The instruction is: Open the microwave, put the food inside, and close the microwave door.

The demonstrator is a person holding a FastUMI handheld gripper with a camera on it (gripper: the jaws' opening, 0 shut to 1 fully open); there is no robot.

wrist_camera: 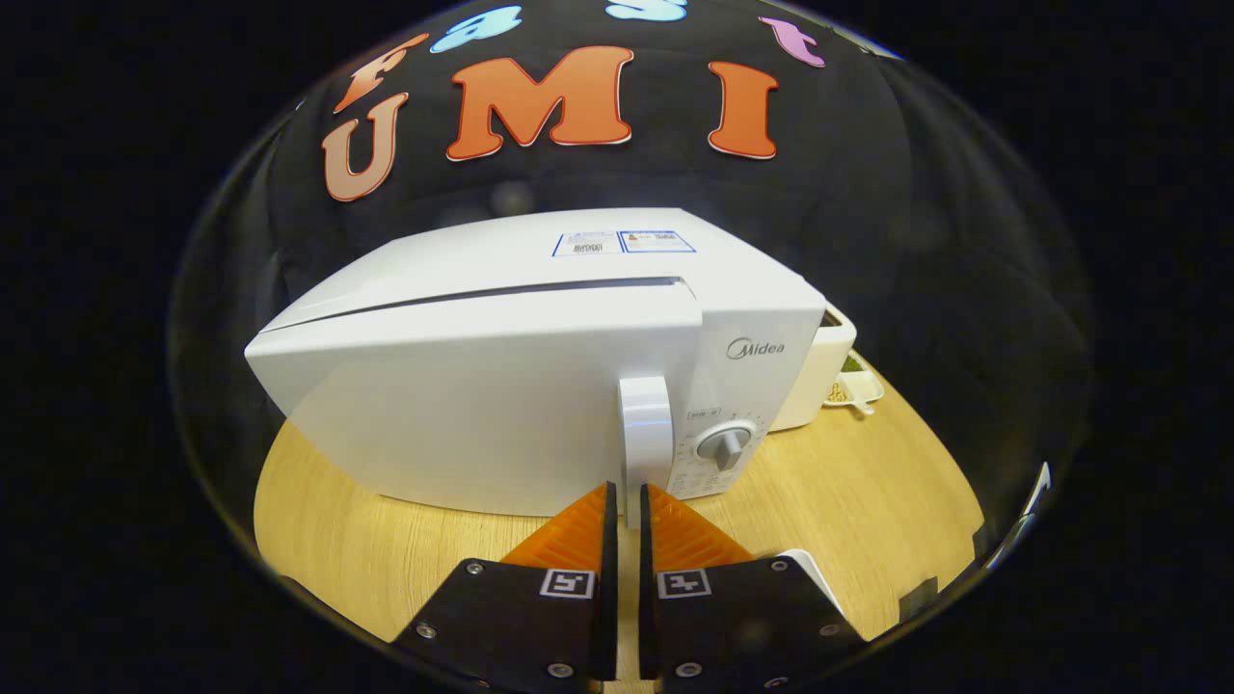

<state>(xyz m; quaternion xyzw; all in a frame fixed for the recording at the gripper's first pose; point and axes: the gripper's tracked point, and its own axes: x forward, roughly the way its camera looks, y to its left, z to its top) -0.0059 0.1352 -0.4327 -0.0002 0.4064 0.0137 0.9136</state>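
Gripper view: I am holding the gripper point(627, 506) nearly pressed together, ribbed orange fingers point(576, 535) pinching nothing, just short of the glossy white handle point(645, 434). Microwave point(501, 386) is sitting closed on the wooden surface point(868, 482); food tray point(858, 386) is waiting behind it. Opening step, I judge: next I'm needing to spread and hook the handle.

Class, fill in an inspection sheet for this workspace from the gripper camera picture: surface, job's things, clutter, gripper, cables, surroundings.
Surface: wooden table, light grain, bare in front of the fingers.
Job's things: white microwave, door shut; door handle just ahead of the fingertips; dial beside the handle. Tray of food on the table behind the microwave, partly hidden.
Clutter: white container behind the microwave, next to the tray.
Gripper: gripper nearly closed with a narrow gap, holding nothing, pointing at the handle.
Cables: nothing seen.
Surroundings: black cloth wall behind the table.
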